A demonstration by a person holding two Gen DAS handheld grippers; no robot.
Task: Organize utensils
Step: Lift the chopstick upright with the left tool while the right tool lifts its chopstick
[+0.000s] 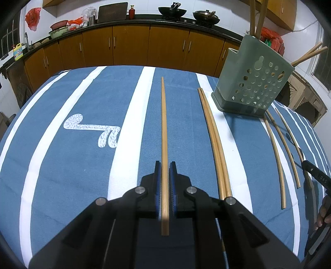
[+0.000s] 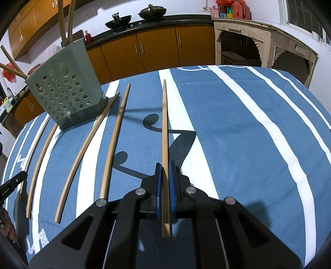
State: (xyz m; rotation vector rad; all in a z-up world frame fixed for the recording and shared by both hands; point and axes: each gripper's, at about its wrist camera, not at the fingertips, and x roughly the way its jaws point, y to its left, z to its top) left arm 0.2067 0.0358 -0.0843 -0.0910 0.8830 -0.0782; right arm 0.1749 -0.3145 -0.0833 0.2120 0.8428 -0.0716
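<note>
My left gripper (image 1: 164, 165) is shut on a wooden chopstick (image 1: 164, 124) that points forward over the blue striped cloth. My right gripper (image 2: 165, 166) is shut on another wooden chopstick (image 2: 164, 128), also pointing forward. A green perforated utensil holder (image 1: 252, 82) stands at the far right of the left wrist view and at the far left of the right wrist view (image 2: 64, 91); a few chopsticks stick out of its top. Two chopsticks (image 1: 213, 134) lie side by side right of my left gripper. Several more (image 2: 111, 140) lie on the cloth left of my right gripper.
The table carries a blue cloth with white stripes (image 1: 82, 165). Behind it runs a counter with orange cabinets (image 1: 130, 45), woks (image 1: 171, 11) and a sink area. A pale wooden stand (image 2: 258, 39) is at the back right. The other gripper's tip shows at the right edge (image 1: 316, 175).
</note>
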